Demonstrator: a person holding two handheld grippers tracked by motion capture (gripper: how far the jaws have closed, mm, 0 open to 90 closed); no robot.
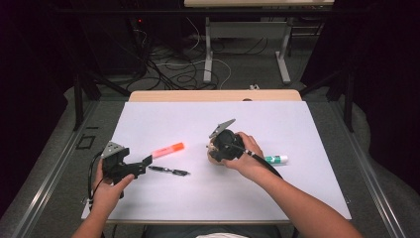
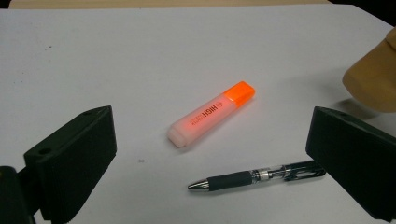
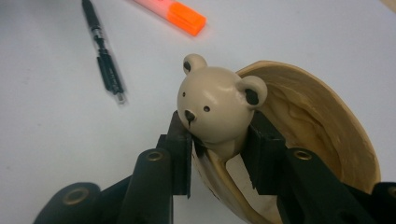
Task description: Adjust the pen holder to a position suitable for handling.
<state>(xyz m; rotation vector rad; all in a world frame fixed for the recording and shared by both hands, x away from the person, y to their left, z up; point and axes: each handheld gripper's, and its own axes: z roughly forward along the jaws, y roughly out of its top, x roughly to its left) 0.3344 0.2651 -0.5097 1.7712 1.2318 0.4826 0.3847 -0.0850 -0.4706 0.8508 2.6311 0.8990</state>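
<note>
On the white table [image 1: 163, 119], the left gripper [image 1: 141, 166] rests with jaws wide apart and empty, facing an orange highlighter [image 2: 212, 114] and a black pen [image 2: 257, 176]. Right of them, the right gripper [image 3: 217, 151] clamps a bear holder [image 3: 219, 109]; a glue stick [image 1: 276, 159] lies farthest right.

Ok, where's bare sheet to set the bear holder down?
The far half of the white sheet, beyond the orange highlighter, lies bare, as does the near strip between the forearms. It is crowded mid-left around the highlighter, the black pen and the left gripper, and by the glue stick behind the right gripper gripping the bear holder.
</note>
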